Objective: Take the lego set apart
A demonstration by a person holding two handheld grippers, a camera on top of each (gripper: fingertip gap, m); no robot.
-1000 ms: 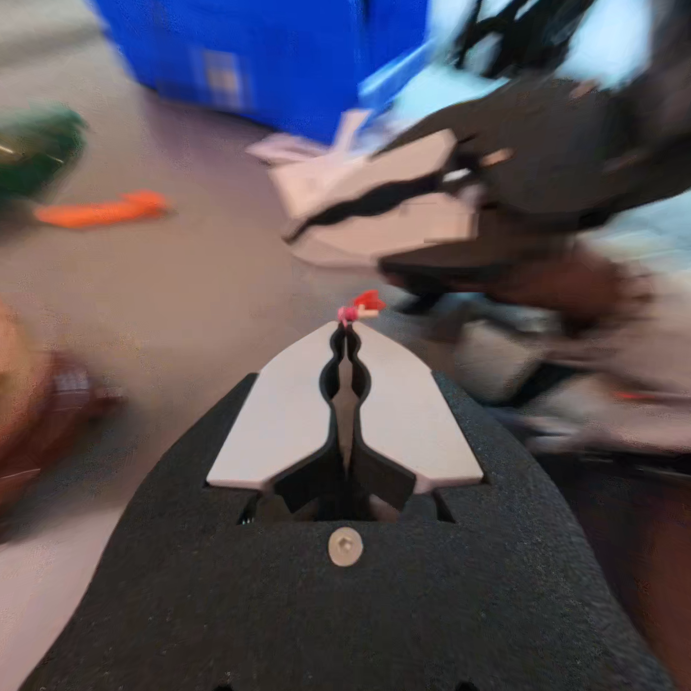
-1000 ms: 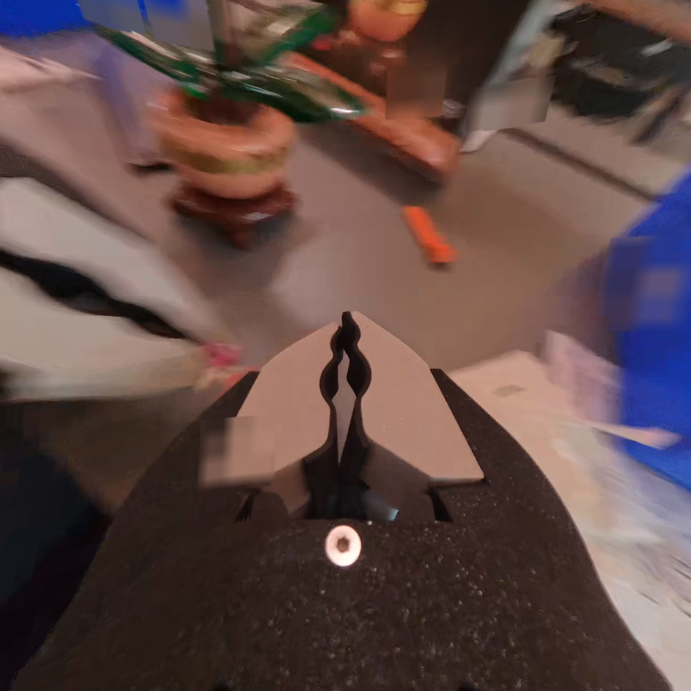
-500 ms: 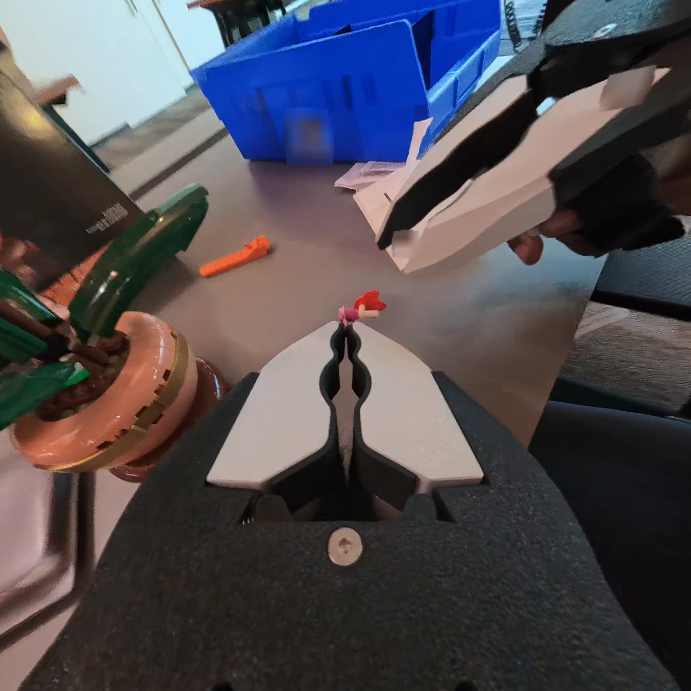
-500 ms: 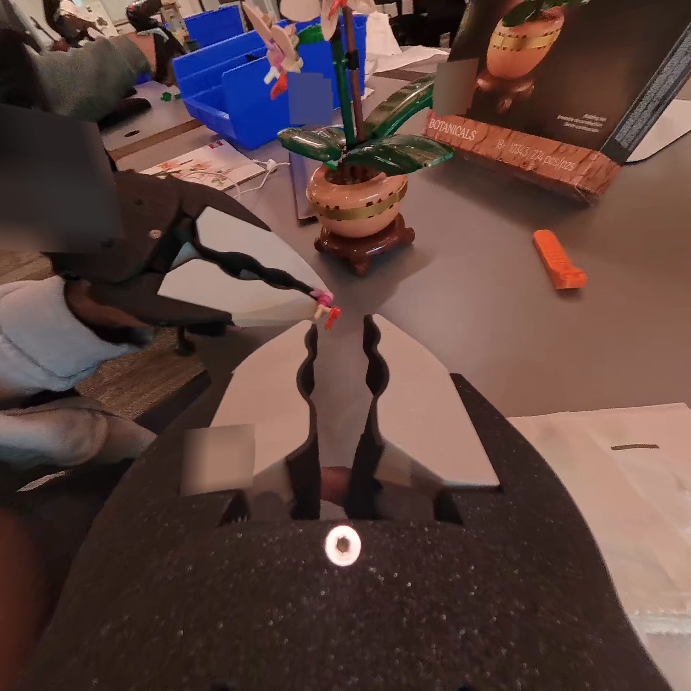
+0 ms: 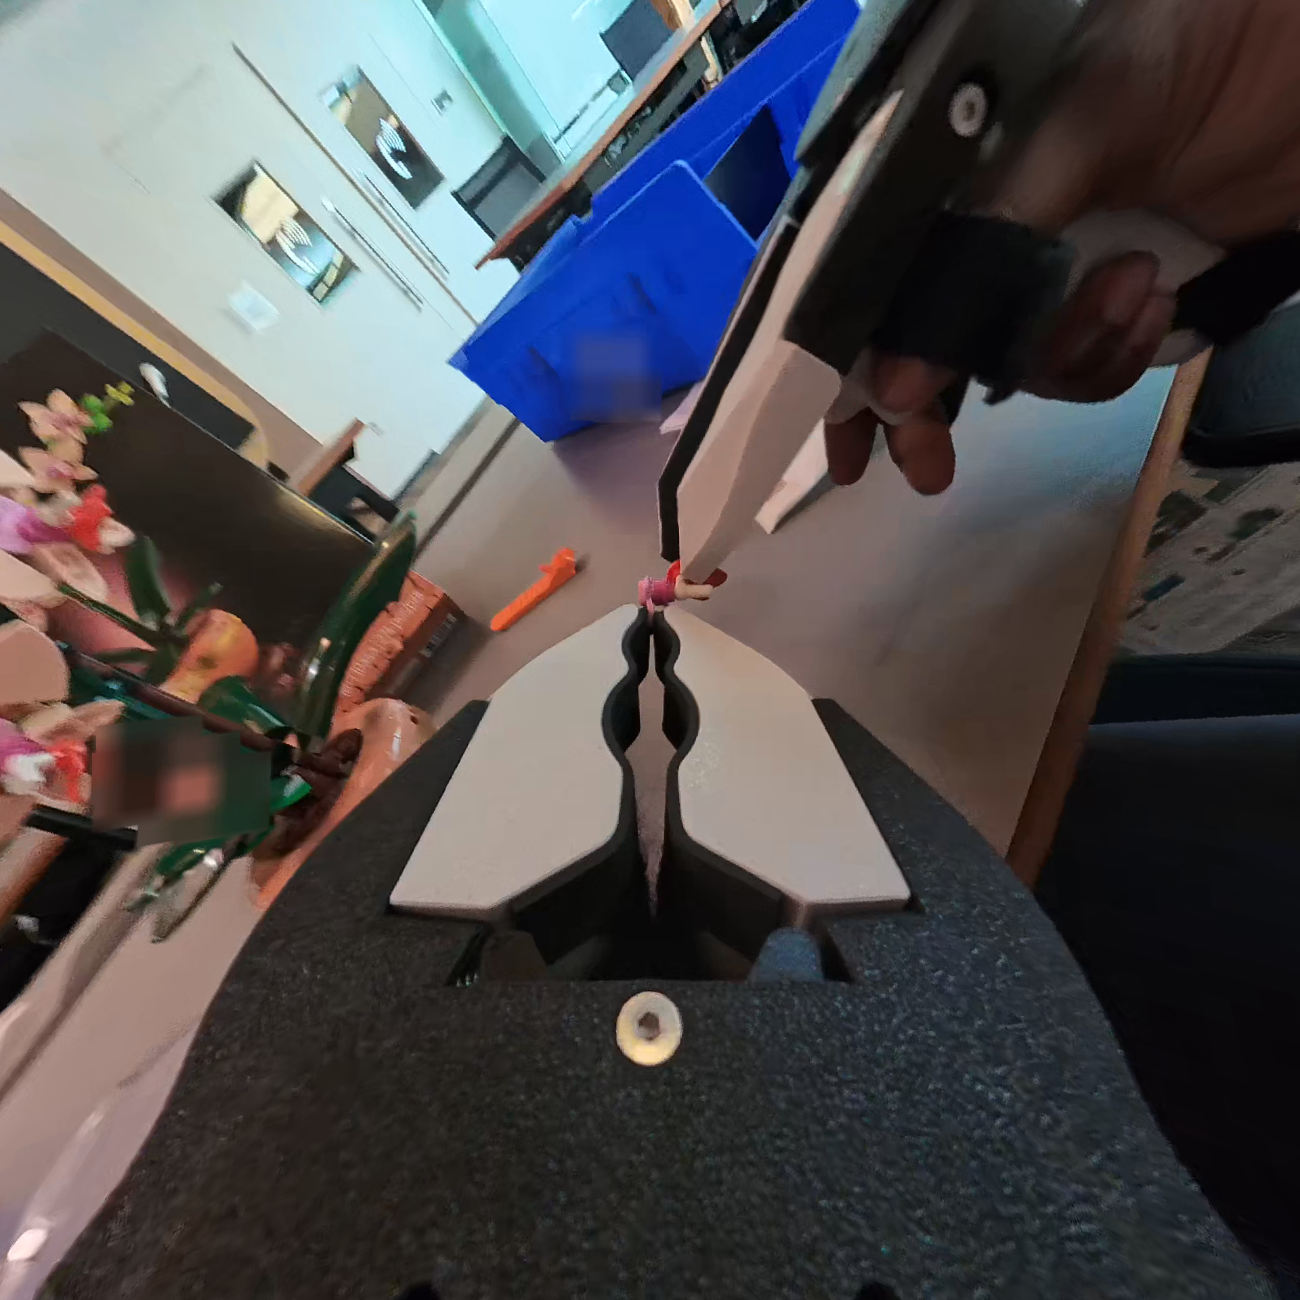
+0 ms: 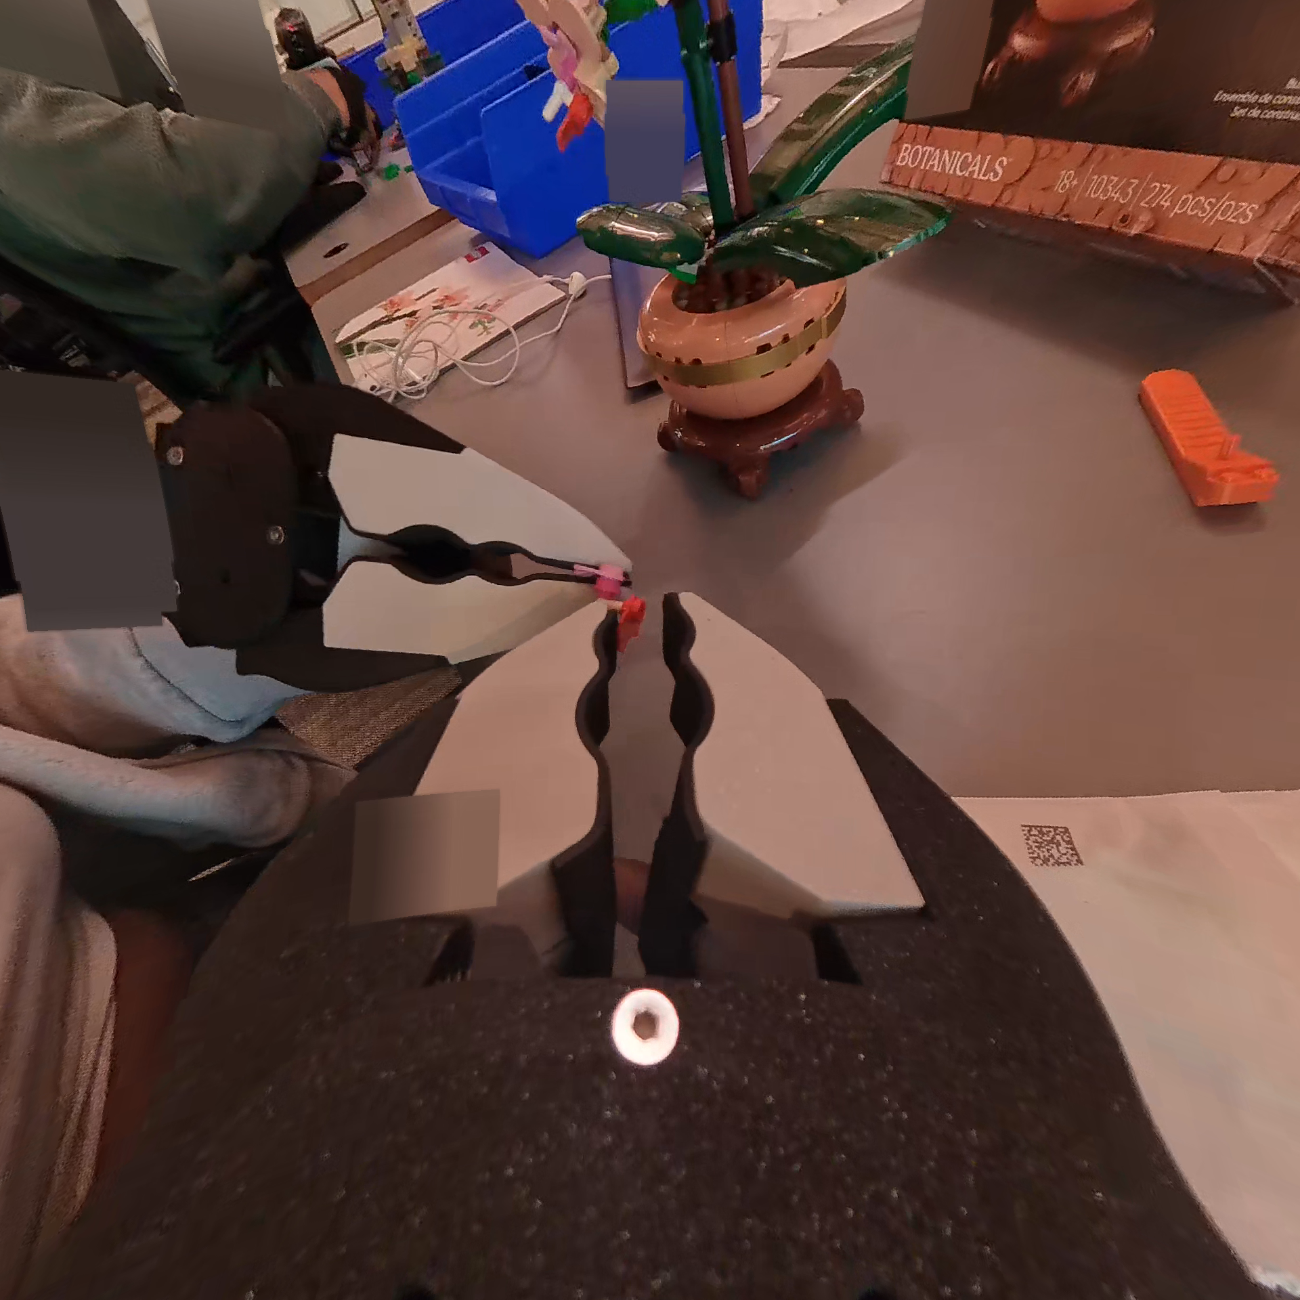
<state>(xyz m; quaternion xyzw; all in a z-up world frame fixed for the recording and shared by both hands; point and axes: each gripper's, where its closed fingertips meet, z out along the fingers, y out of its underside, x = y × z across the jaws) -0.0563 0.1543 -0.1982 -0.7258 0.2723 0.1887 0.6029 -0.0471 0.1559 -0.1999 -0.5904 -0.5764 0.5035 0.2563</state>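
Note:
My left gripper [image 5: 651,615] is shut on a small lego piece [image 5: 658,589], pink with a cream stem and a red tip, held above the grey table. It also shows in the right wrist view [image 6: 619,580], pinching the pink part [image 6: 608,580]. My right gripper [image 6: 635,606] is a little open, with the red tip [image 6: 628,619] between its fingertips, close to the left finger. In the left wrist view it [image 5: 686,563] comes down from the upper right onto the red tip. The lego orchid in its tan pot [image 6: 738,352] stands on the table beyond.
An orange brick separator [image 6: 1206,450] lies right of the pot, before the set's box [image 6: 1125,141]. Blue bins [image 6: 506,162], a booklet with a white cable [image 6: 436,316] and a white paper bag [image 6: 1161,950] are around. The table edge [image 5: 1097,633] runs close on the right.
The right gripper has moved in onto the small piece and its fingers have narrowed around the red tip. The left gripper has tilted and still holds the pink part.

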